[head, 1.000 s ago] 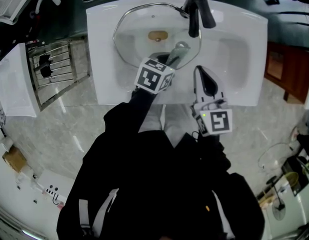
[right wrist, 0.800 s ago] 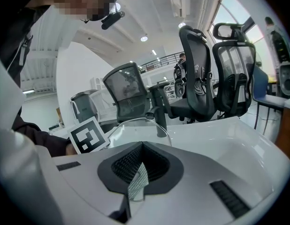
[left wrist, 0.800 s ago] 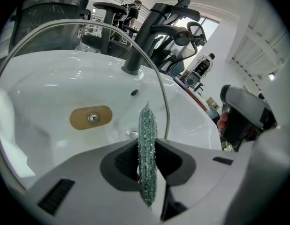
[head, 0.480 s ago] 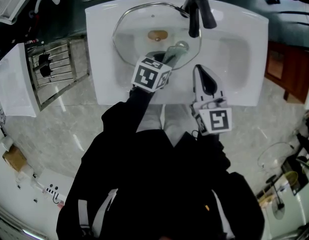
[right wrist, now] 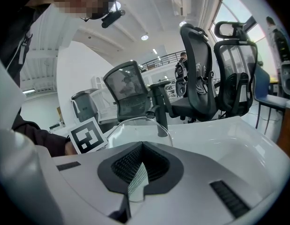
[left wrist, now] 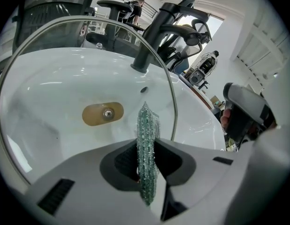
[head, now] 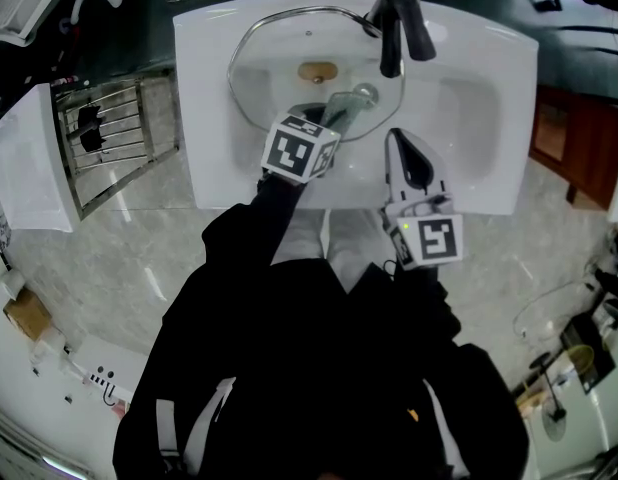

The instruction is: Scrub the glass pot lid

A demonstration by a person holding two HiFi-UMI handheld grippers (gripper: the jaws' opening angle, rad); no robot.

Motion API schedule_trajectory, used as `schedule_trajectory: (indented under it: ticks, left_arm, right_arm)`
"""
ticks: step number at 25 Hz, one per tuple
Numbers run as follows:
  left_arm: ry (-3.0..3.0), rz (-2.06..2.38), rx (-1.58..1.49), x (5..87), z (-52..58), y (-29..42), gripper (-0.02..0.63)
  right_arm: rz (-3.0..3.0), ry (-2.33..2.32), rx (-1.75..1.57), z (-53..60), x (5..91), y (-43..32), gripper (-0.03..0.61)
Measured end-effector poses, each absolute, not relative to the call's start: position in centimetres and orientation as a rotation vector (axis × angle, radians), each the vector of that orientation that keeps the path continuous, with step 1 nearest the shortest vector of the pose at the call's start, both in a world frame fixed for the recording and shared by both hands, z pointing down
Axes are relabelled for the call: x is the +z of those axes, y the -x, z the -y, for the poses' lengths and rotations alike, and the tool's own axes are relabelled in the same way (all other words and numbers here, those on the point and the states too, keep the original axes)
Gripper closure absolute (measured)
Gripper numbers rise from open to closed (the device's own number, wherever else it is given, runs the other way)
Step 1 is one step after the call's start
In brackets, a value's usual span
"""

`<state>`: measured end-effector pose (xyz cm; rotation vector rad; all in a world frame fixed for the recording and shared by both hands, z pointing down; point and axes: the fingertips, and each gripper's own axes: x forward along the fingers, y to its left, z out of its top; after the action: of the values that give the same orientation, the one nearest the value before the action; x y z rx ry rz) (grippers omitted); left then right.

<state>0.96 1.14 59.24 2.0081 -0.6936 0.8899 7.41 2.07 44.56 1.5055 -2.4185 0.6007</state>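
Head view looks straight down on a white sink [head: 489,118], with the glass pot lid [head: 269,88] lying in its bowl. The lid's metal rim nearly spans the bowl, reaching from near the sink's left edge to just below the black faucet [head: 397,23] at the back edge. An amber oval fitting [head: 314,71] sits at the middle of the glass.

The left gripper [head: 327,121] reaches in over the sink's front edge, its marker cube [head: 302,148] tilted above the lid's near rim. Its jaws are clamped on a green glittery scrubber [left wrist: 146,125], which stands on edge between them and sticks out past the tips. In the left gripper view the scrubber's free end points at the glass right of the amber fitting, whose middle holds a screw. Whether the scrubber touches the glass cannot be told.

The right gripper [head: 402,148] hangs over the sink's front edge, to the right of the left one and apart from the lid. Its own view shows the jaws drawn together with nothing between them. Beyond them, that view takes in the lid's rim, the faucet's stem and the left gripper's marker cube. Black office chairs [right wrist: 201,78] stand farther back.

A wire rack [head: 114,138] stands on the floor off the sink's left edge. The person's black sleeves fill the lower half of the head view.
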Motion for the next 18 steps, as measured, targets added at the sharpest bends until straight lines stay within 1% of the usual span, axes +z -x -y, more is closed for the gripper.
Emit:
schedule_trajectory:
  ticks: [18]
  left_arm:
    - [-1.982, 0.731, 0.925, 59.6, -1.1, 0.9, 0.541]
  right_arm:
    - [2.436, -1.464, 0.585, -1.9, 44.4, -6.1, 0.589]
